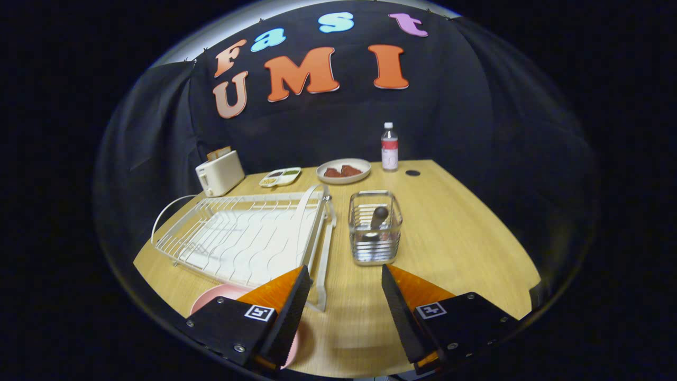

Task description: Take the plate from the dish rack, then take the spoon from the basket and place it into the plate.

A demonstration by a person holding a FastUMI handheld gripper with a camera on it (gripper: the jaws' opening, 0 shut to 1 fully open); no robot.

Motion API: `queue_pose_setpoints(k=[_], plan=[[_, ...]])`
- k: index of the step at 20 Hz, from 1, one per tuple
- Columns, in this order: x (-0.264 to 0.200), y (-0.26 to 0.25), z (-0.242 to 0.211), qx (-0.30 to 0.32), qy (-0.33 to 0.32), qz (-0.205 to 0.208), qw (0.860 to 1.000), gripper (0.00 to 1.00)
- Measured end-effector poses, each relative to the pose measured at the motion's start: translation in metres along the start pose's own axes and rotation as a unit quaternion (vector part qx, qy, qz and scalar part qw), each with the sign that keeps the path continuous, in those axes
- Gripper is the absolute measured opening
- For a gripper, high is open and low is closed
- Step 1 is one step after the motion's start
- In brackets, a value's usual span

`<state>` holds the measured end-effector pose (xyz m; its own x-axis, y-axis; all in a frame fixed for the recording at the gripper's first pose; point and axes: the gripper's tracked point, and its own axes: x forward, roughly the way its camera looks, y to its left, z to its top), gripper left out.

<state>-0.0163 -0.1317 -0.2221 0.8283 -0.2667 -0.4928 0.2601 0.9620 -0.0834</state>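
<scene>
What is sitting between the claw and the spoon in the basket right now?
Nothing visible. The claw is open over bare table, and the wire basket stands just ahead of its fingers, with the spoon upright inside. The dish rack lies off to the left side.

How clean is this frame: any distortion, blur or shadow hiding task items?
Gripper view: fisheye bends the table edge; focus is sharp on the dish rack and basket; the open tool hides part of the pink plate; the spoon sits dim inside the basket.
</scene>
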Motion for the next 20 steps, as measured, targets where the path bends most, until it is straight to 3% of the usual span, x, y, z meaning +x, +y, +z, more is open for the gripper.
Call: queue_pose_setpoints(k=[2,4,6,13,20], plan=[[0.021,-0.016,0.013,-0.003,-0.023,-0.029,0.999,0.82],[0.037,-0.015,0.016,0.012,-0.029,-0.029,0.999,0.80],[0.047,-0.011,0.007,0.025,-0.024,-0.024,0.999,0.70],[0.049,-0.016,0.021,0.036,-0.072,-0.031,0.996,0.21],[0.050,-0.006,0.045,0.079,-0.089,-0.009,0.993,0.11]])
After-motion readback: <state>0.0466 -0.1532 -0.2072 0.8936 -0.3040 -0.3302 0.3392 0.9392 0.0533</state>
